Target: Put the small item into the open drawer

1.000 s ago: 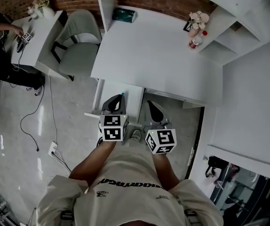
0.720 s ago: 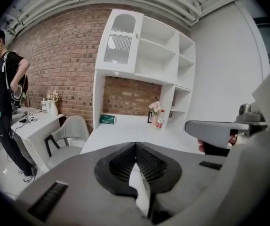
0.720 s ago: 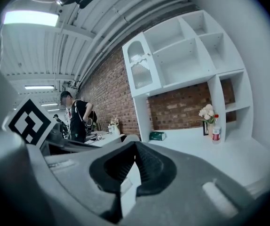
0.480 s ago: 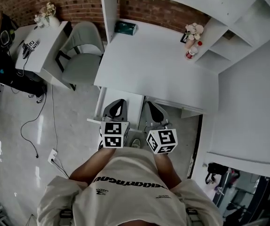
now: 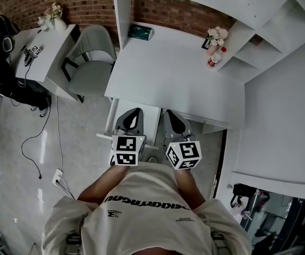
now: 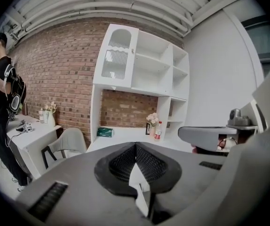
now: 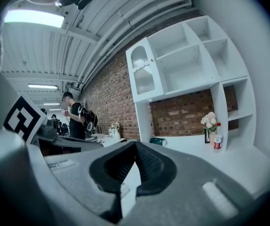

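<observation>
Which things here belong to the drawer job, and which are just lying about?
Job: left tongs, right tongs, both shut, empty; white open drawer; red-capped small bottle, possibly the item.
Lying about: green tissue box, pale flower bouquet, grey padded chair.

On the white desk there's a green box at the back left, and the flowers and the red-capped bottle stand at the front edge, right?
Not quite. The flowers and the red-capped bottle stand at the back right of the white desk, beside the shelves, not at the front edge. The green box is at the back left, as you said. The head view shows it.
</observation>
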`<state>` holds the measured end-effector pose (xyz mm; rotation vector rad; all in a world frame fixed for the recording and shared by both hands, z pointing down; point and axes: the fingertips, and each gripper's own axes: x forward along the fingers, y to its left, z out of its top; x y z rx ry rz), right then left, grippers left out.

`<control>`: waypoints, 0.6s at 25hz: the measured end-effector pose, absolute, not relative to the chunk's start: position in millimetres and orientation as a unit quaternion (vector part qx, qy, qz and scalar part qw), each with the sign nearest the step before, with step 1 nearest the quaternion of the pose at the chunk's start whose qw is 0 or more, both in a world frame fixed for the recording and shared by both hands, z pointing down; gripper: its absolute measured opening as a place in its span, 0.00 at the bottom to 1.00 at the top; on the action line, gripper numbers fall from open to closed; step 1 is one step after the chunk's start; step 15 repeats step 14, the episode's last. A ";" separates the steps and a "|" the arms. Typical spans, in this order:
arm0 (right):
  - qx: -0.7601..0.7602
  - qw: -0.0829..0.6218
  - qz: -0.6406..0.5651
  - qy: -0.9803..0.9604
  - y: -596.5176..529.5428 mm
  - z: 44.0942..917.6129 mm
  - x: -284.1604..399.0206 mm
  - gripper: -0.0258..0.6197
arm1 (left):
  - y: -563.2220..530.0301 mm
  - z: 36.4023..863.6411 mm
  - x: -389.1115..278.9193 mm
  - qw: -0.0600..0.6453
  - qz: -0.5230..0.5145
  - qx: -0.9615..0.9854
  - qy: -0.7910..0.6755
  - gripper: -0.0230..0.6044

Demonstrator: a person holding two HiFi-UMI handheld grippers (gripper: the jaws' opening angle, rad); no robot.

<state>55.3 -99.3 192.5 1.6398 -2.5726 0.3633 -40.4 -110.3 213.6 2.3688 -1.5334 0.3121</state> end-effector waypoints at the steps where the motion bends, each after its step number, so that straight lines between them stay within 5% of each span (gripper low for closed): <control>1: 0.534 0.033 0.117 -0.837 -100.2 192.0 55.6 0.04 | -110.7 213.0 -40.6 0.149 0.107 0.825 -0.534 0.03; 15: 0.533 0.037 0.110 -0.838 -100.8 190.6 56.5 0.04 | -106.8 204.2 -37.4 0.134 0.091 0.831 -0.531 0.03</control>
